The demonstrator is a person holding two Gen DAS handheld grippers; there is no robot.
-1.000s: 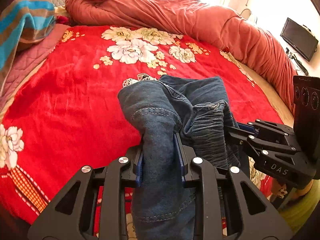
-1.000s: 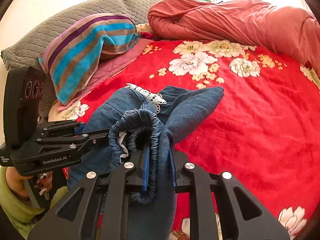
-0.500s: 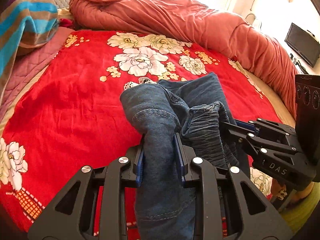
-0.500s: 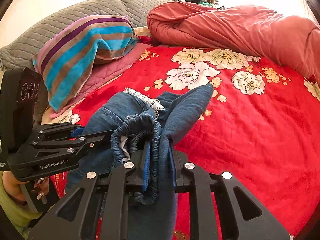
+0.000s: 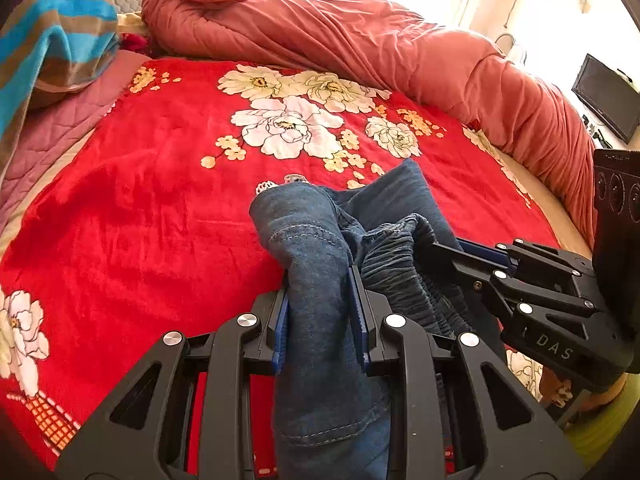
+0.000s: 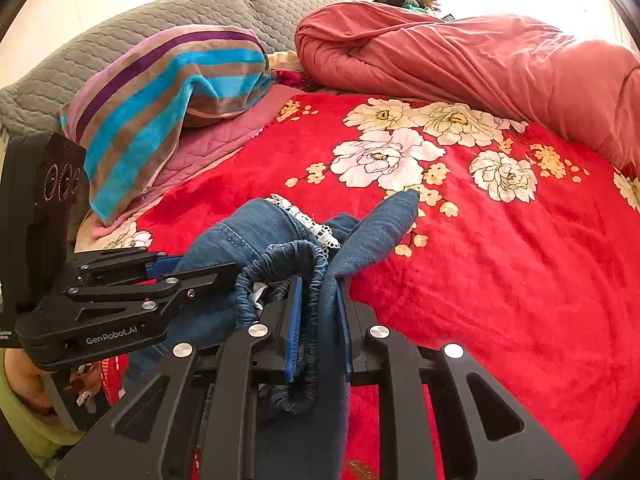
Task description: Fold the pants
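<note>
Denim pants [image 5: 320,320] clamped between both tongs [image 6: 318,320]

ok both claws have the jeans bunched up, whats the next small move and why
Probably carry the blue denim pants forward over the bare red floral blanket and lower them. Left claw and right claw each pinch bunched fabric, close together, so nothing lies flat enough to fold yet.

Bed under a red flowered blanket [image 6: 500,280], with a rolled pink quilt [image 6: 460,52] along the far side, a striped towel [image 6: 160,92] over a grey pillow [image 6: 120,48] at the head, and blue pants [image 5: 320,248] bunched near the front edge.
</note>
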